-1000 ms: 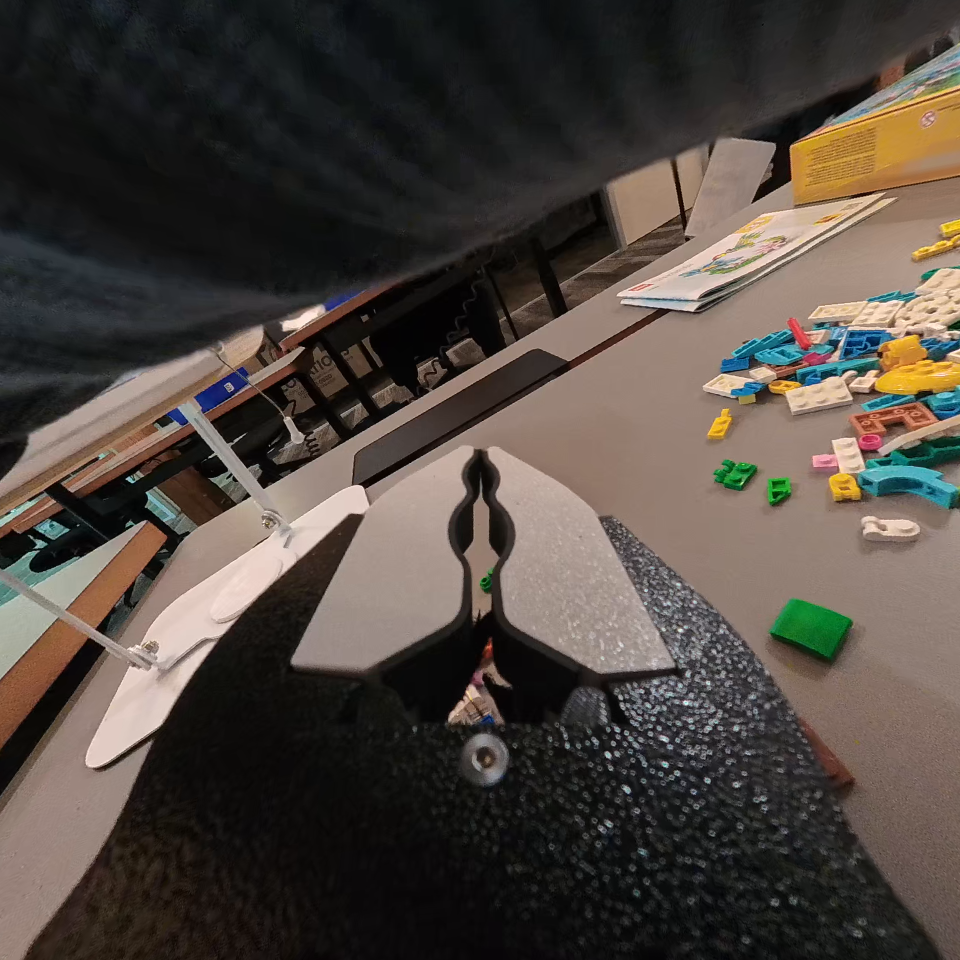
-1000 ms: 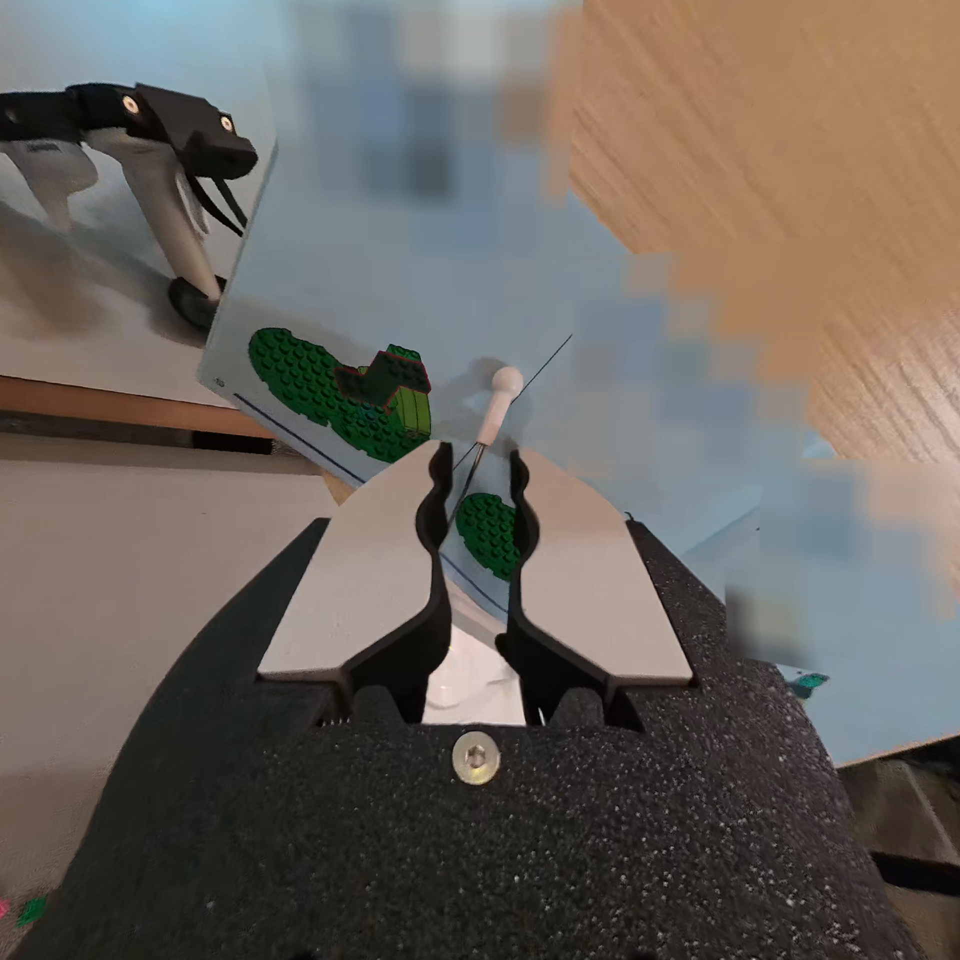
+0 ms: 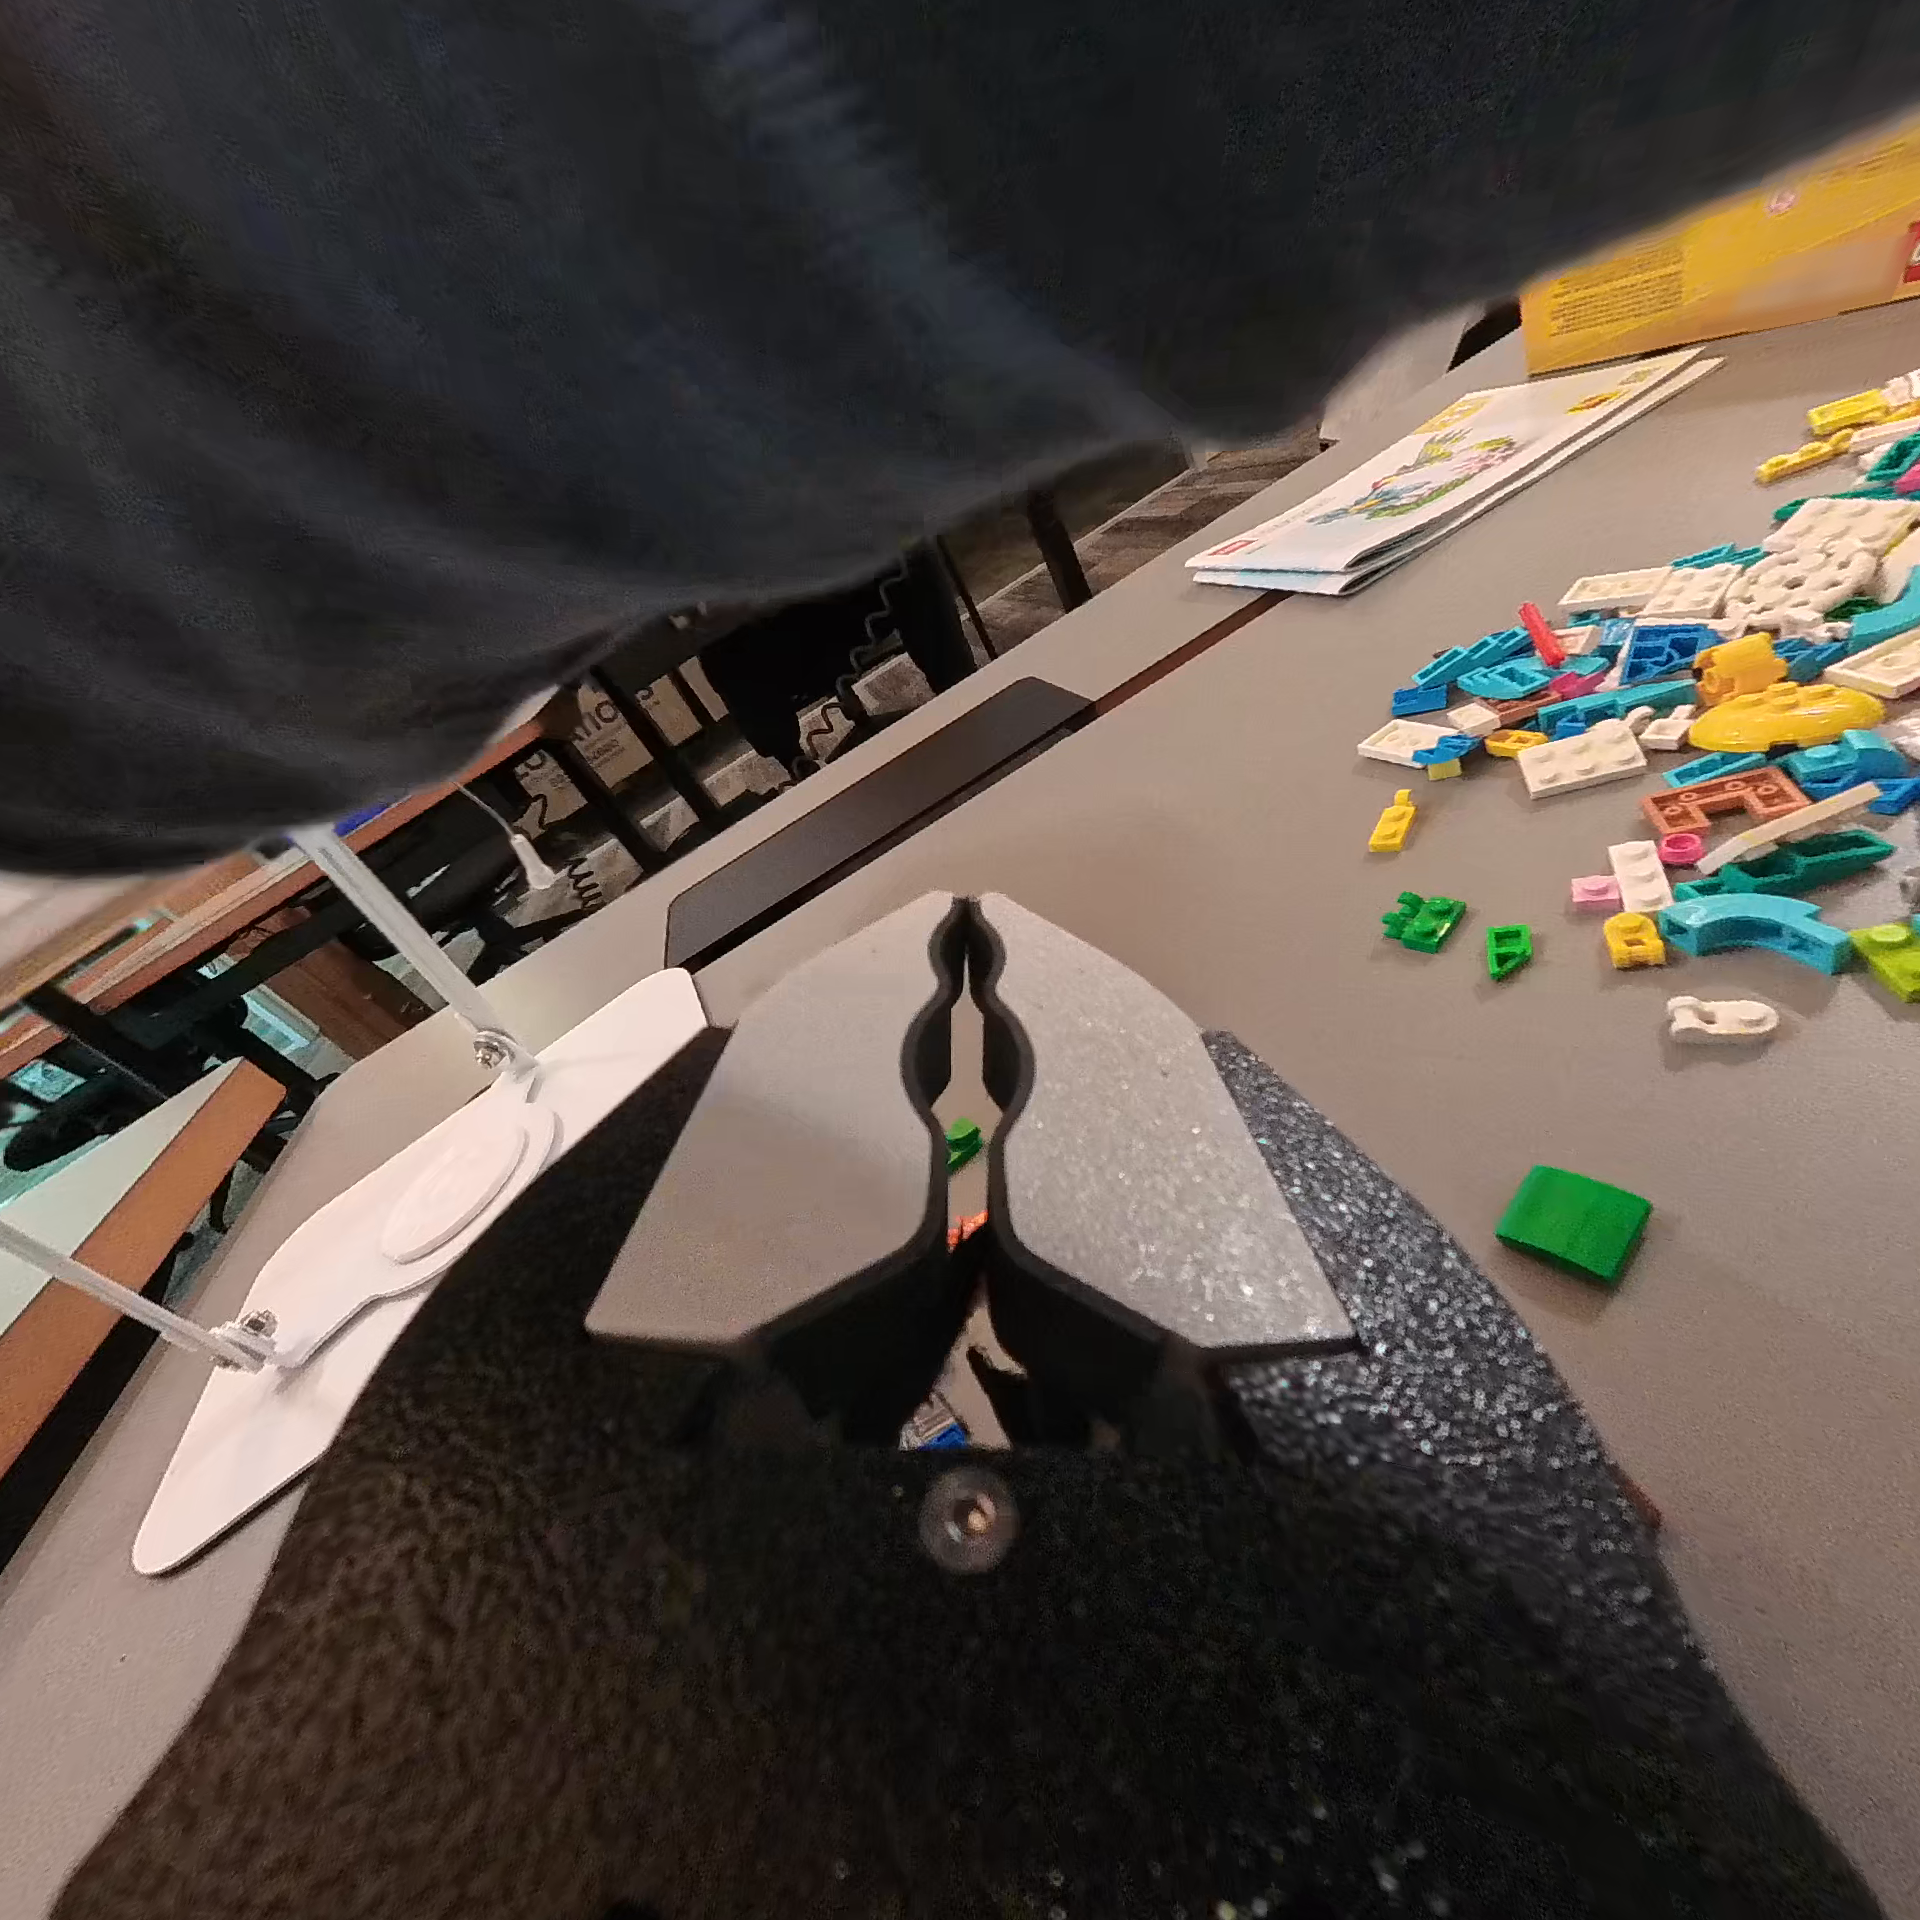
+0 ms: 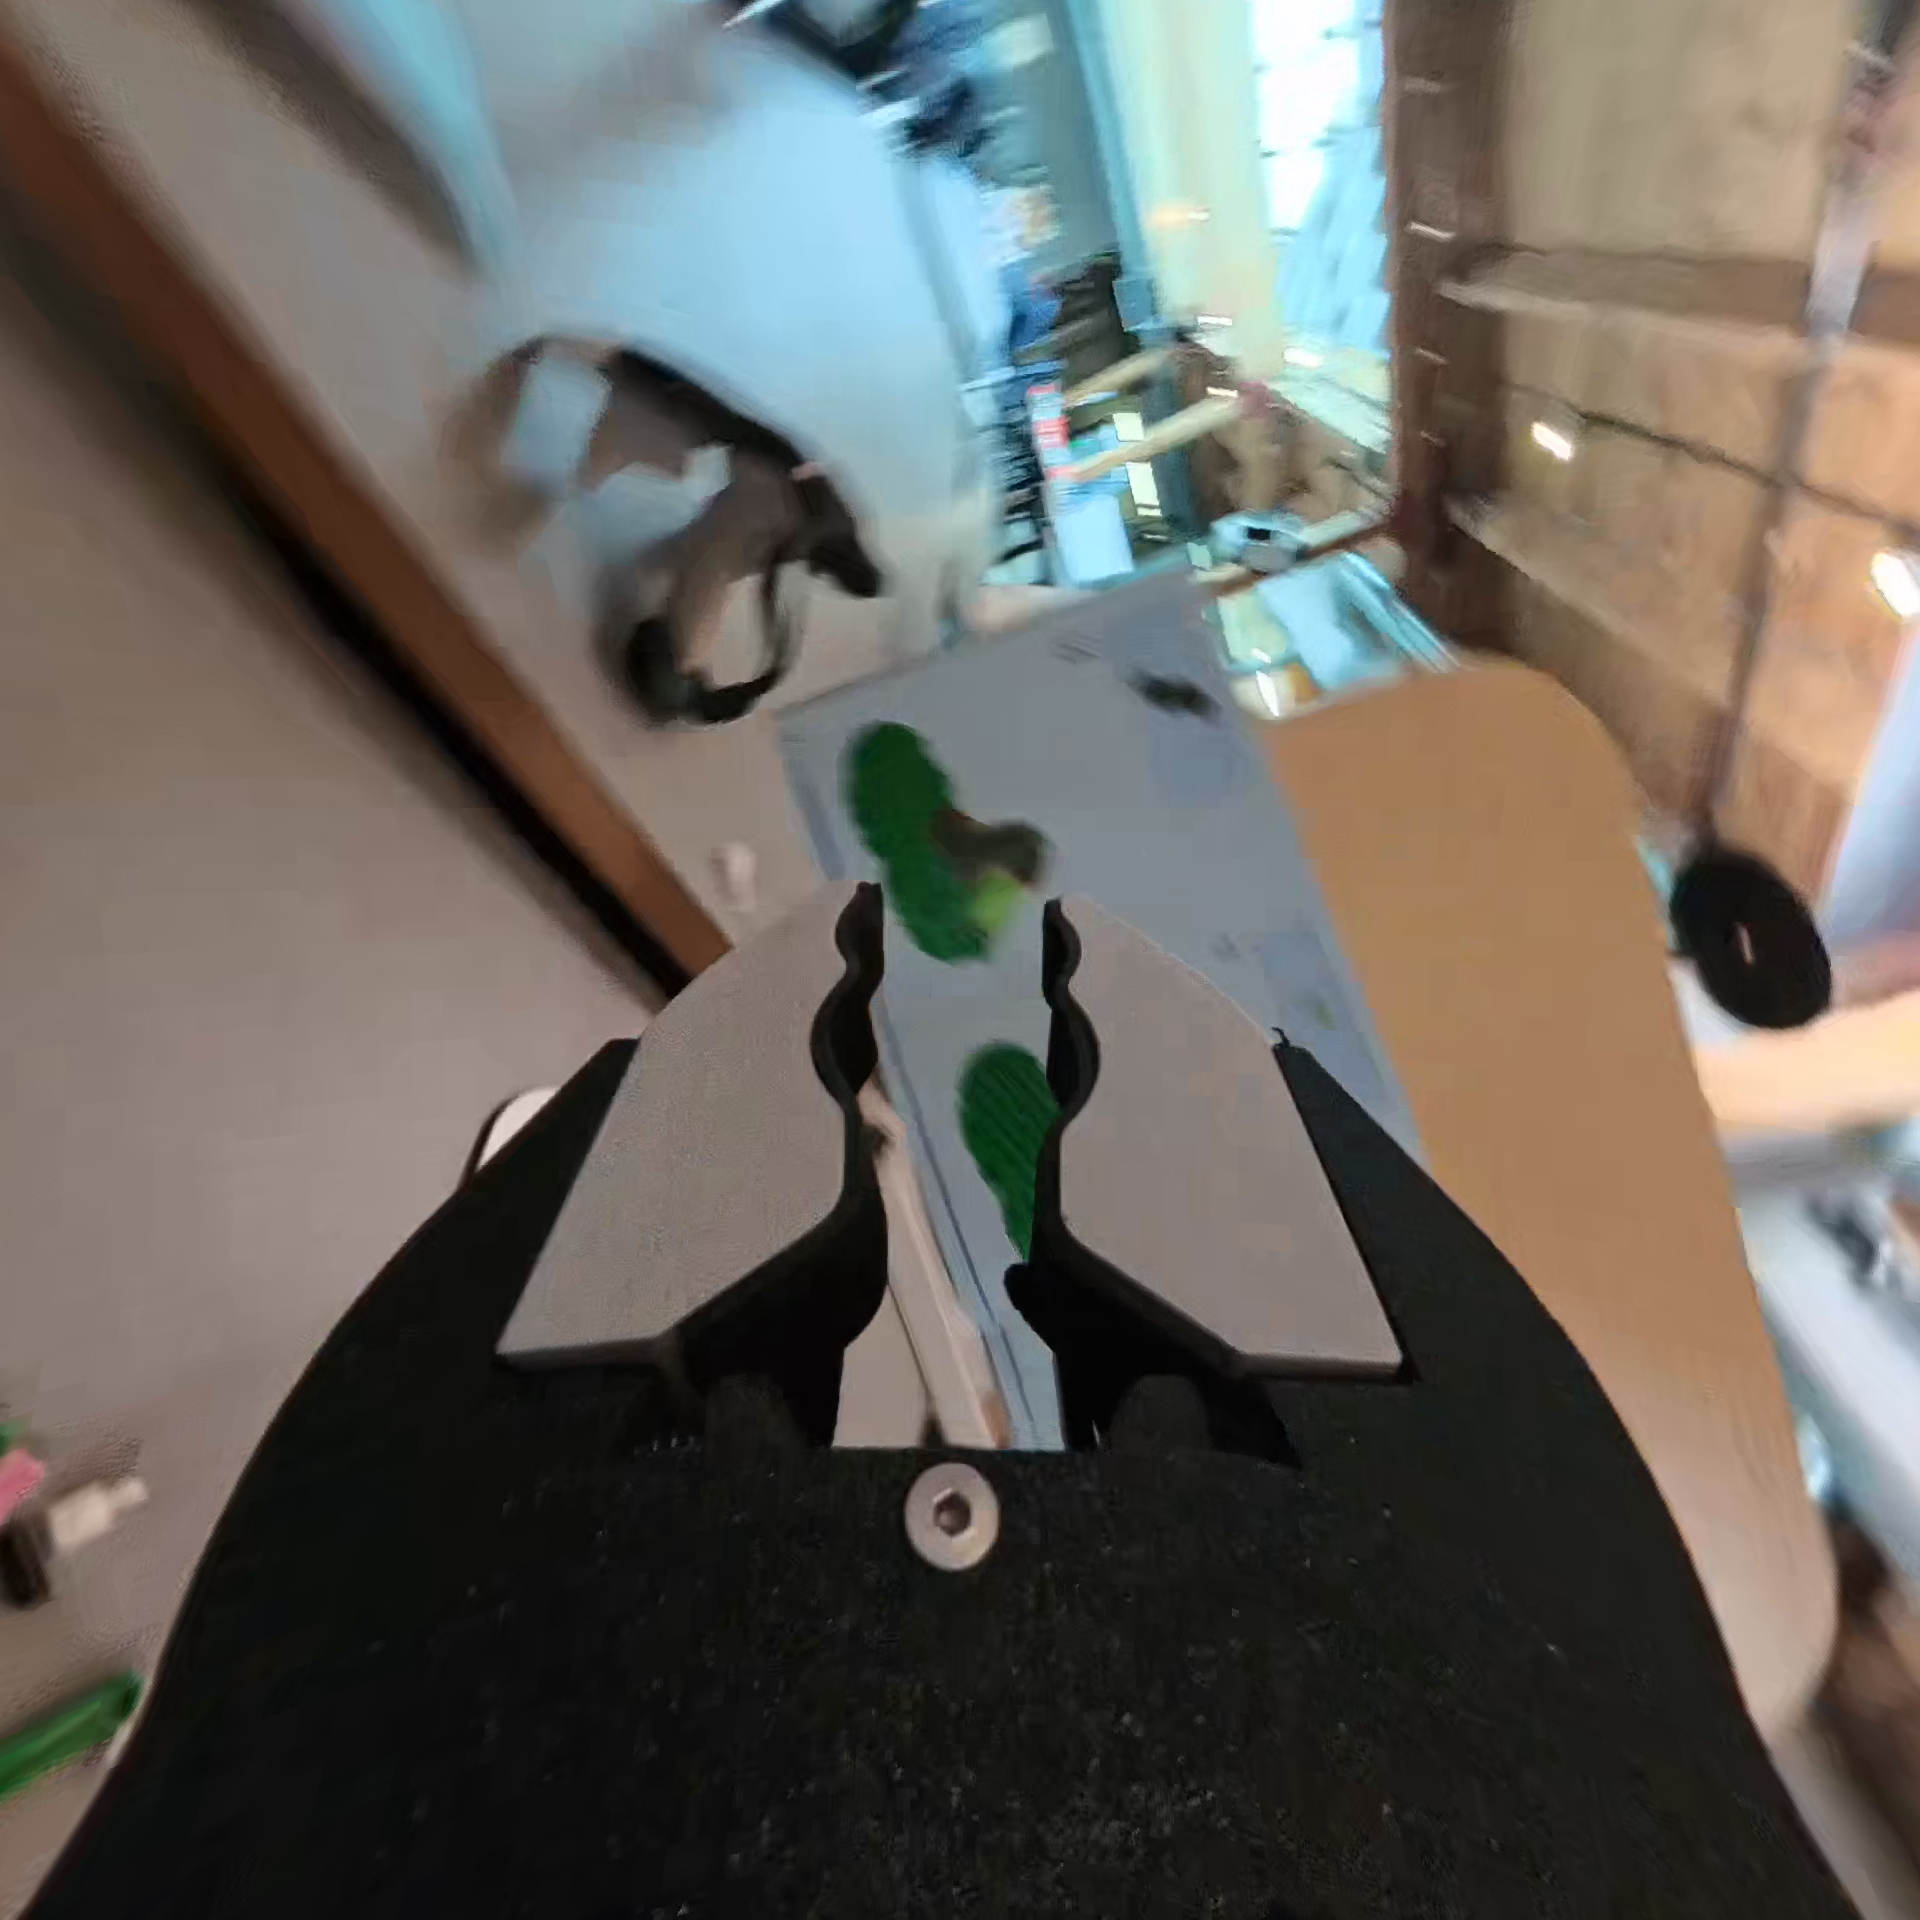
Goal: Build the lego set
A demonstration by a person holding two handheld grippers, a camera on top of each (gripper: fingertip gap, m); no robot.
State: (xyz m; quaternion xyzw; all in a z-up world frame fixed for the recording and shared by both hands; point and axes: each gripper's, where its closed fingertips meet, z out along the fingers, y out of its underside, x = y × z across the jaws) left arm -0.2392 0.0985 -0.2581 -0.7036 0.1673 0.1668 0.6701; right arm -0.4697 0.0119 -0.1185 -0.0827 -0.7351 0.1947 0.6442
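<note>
My left gripper is shut with its tips touching and nothing between them, low over the grey table. A pile of loose lego pieces lies to its right. A green curved tile and two small green pieces lie nearer. My right gripper is open and empty. It points at the propped instruction page with green plate pictures. That view is blurred by motion.
A white stand base with thin rods sits left of my left gripper. Booklets and a yellow box lie at the back right. Dark cloth hangs overhead. A brown board backs the page. Green pieces lie at lower left. The gap from one gripper's tips to the other's is roughly 30 cm. The right gripper is farther from the green curved tile, some 35 cm, than the left, some 11 cm.
My right gripper has swung and tilted in front of the page, with its jaws a little wider apart. My left gripper stays shut and has shifted only slightly.
</note>
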